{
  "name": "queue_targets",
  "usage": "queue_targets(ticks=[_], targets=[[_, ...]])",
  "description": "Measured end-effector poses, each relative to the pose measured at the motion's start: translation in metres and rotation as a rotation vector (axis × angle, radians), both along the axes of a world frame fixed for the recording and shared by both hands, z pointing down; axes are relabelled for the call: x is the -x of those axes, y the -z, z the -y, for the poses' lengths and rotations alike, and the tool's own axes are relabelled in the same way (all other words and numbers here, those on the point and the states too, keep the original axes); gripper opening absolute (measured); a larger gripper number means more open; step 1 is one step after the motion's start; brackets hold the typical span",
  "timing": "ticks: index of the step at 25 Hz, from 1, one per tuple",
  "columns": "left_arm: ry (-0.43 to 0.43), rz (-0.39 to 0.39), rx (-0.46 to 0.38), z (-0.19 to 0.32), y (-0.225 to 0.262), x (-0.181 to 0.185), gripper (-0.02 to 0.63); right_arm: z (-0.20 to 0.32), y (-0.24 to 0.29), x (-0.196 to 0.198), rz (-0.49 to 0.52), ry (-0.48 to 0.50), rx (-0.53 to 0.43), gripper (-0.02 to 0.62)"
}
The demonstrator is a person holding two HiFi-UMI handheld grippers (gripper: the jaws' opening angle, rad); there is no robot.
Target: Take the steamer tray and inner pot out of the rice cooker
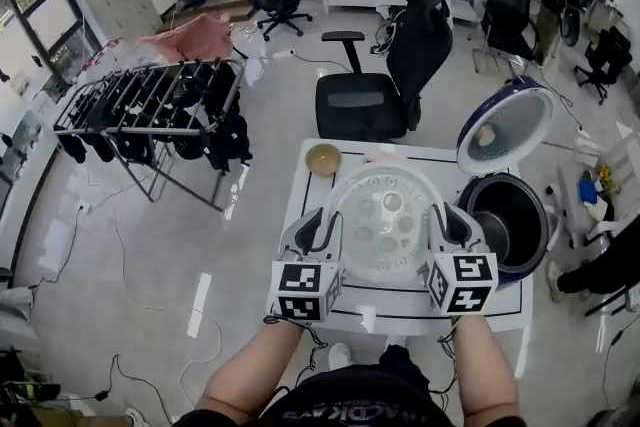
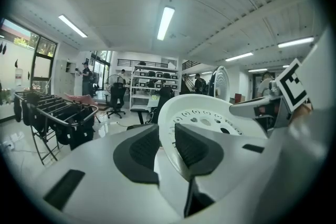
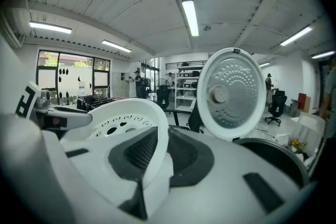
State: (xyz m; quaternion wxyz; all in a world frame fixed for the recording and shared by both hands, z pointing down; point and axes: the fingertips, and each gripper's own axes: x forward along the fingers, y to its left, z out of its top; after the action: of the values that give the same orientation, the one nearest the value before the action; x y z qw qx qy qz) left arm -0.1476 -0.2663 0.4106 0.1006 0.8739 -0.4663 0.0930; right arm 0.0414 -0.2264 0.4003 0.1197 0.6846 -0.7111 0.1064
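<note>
The white steamer tray [image 1: 385, 220], round with holes in its floor, hangs above the white table [image 1: 400, 310], just left of the rice cooker [image 1: 540, 245]. My left gripper [image 1: 322, 215] is shut on the tray's left rim and my right gripper [image 1: 440, 213] is shut on its right rim. In the left gripper view the rim of the tray [image 2: 210, 118] sits between the dark pads [image 2: 144, 147]. The right gripper view shows the tray [image 3: 121, 118] clamped the same way. The dark inner pot [image 1: 505, 215] sits in the cooker under the raised lid [image 1: 505, 127].
A small tan bowl [image 1: 323, 158] stands at the table's far left corner. A black office chair [image 1: 385, 75] is behind the table. A clothes drying rack [image 1: 150, 105] stands on the floor to the left. The cooker's lid [image 3: 231, 93] rises close beside my right gripper.
</note>
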Motion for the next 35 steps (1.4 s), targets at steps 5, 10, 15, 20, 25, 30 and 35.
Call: queue_targets(ticks=[5,10,15,20,25,30,35], targets=[[0.058,0.010,0.017,0.009,-0.006,0.057,0.095,0.023,-0.004,0.055,-0.008,0.072,0.008,0.063],[0.102,0.011,0.031,0.021,-0.015,0.089,0.097,0.045,-0.010,0.086,-0.009,0.121,0.019,0.061],[0.131,0.009,0.061,0.038,-0.029,0.100,0.098,0.072,-0.024,0.096,-0.011,0.150,0.049,0.060],[0.152,0.011,0.109,0.060,-0.057,0.100,0.098,0.099,-0.052,0.097,0.003,0.171,0.078,0.058],[0.150,0.042,0.135,0.084,-0.082,0.085,0.097,0.127,-0.078,0.083,0.025,0.191,0.113,0.055],[0.185,0.029,0.193,0.100,-0.115,0.080,0.097,0.148,-0.111,0.077,0.038,0.205,0.154,0.054],[0.184,0.047,0.233,0.113,-0.150,0.076,0.097,0.163,-0.145,0.074,0.054,0.214,0.199,0.052]])
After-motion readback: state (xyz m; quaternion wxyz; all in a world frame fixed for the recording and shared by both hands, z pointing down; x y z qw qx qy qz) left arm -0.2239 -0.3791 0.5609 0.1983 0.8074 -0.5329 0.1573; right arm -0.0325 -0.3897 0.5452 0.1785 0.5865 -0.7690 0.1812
